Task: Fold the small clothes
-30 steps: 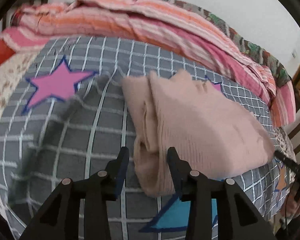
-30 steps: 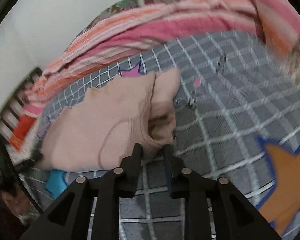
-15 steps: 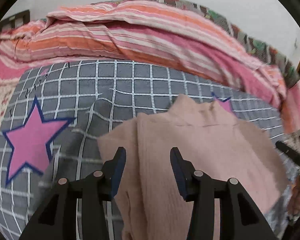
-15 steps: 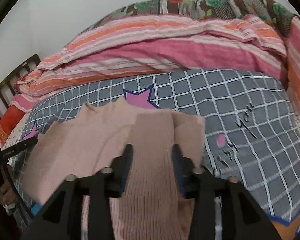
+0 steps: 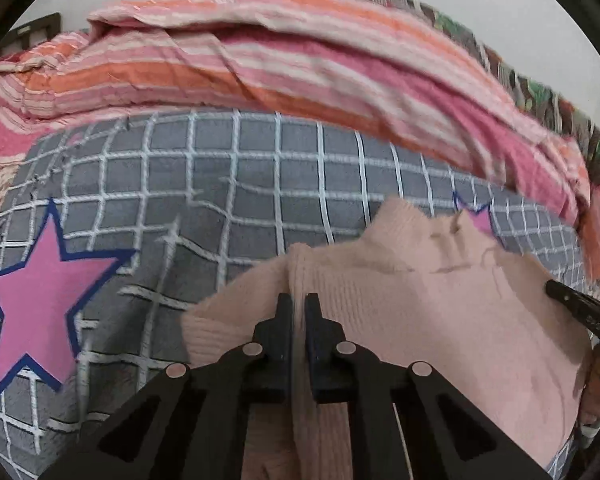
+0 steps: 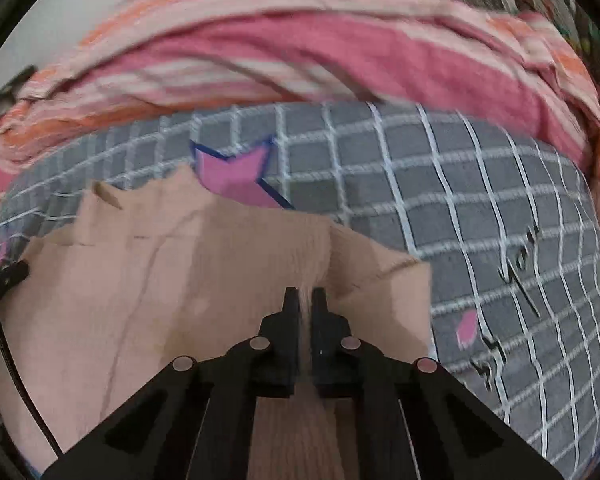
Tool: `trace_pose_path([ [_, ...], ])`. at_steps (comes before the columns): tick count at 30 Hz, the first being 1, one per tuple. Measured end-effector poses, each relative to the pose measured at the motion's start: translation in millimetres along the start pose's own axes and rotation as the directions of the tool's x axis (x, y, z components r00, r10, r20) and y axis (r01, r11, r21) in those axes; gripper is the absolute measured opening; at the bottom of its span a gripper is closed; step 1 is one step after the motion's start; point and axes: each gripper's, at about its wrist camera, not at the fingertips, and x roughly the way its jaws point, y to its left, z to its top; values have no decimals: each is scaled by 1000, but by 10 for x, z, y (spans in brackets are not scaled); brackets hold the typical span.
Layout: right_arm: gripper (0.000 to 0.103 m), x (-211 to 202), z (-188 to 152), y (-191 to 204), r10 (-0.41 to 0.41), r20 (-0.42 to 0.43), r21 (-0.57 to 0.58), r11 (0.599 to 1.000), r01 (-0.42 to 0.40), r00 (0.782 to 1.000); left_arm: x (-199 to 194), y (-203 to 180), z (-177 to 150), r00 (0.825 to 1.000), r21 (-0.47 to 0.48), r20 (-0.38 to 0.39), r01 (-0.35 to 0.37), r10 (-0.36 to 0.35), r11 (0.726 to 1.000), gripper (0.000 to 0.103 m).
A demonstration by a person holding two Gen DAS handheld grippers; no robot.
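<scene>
Here I have both ends of the garment in hand: my left hand-held gripper (image 5: 299, 304) is clamped on a ribbed edge of the pink sweater (image 5: 440, 312), its fingers pinched together with a thin ridge of knit between them, and my right hand-held gripper (image 6: 306, 298) is clamped the same way on the opposite side of the sweater (image 6: 140, 280). The sweater lies on the grey checked blanket (image 5: 236, 168) of the bed, its sides turned in, its collar pointing away from me toward the striped quilt (image 5: 300, 60) heaped along the far wall.

I judge this to be the lengthwise fold, with the near edge gripped and about to travel. The next move calls for lifting both corners evenly and carrying them forward to meet the collar end, keeping the cloth taut between my two hands so it lands square. The right view is blurred, so I cannot be sure how many layers that side holds.
</scene>
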Motion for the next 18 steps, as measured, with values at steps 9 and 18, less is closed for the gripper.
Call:
trace_pose_path([
  [9,5,125,-80,-301,28,12,123,992,-29,1000,69,-40,5,1000,5,-5,-31,31,1000,7],
  [18,14,-27,-44,-120,-36,27,65,997,34,999,-170,92,-21,1000,-55,-22,3,-5,999,23],
])
